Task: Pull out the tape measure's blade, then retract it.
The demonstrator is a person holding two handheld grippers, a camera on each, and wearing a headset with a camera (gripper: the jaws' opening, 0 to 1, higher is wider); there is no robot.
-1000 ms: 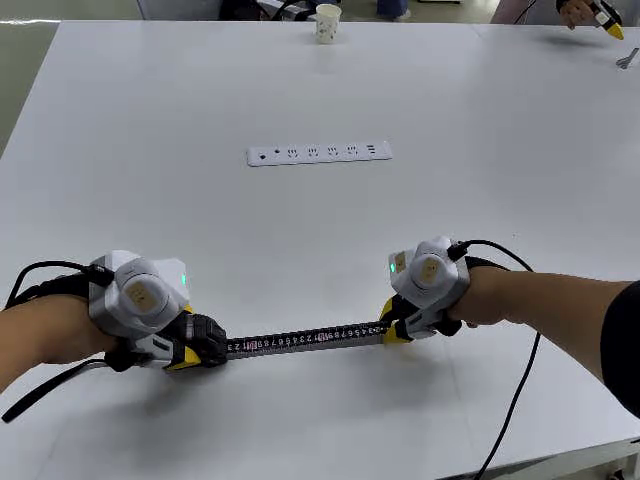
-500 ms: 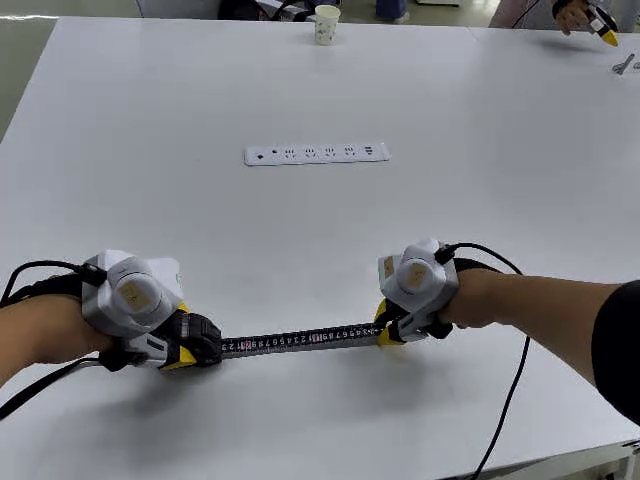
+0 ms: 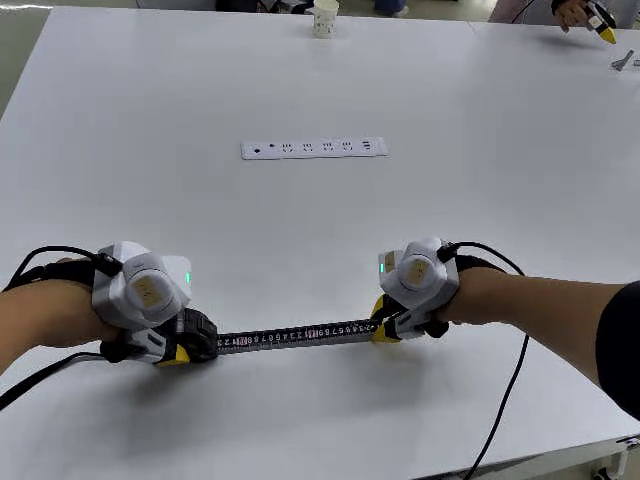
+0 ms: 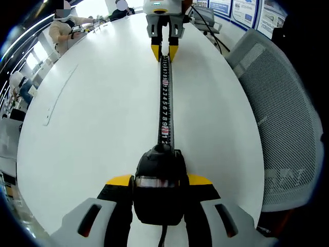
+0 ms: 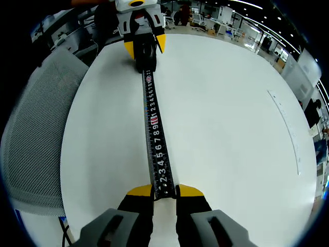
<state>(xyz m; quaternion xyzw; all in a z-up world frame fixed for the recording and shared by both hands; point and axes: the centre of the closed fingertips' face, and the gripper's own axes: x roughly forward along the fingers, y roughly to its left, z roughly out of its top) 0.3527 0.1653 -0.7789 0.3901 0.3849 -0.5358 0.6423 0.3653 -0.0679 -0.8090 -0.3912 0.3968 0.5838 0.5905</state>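
Little shift since earlier: left tongs tight around one tape measure, right tongs tight on its single blade.

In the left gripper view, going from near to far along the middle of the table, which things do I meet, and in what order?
case → blade → right gripper, shut on the blade's far end

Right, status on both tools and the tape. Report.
Left tool shut on tape measure case. Right tool shut on end of blade. Blade out, stretched between them over table. Power strip well clear.
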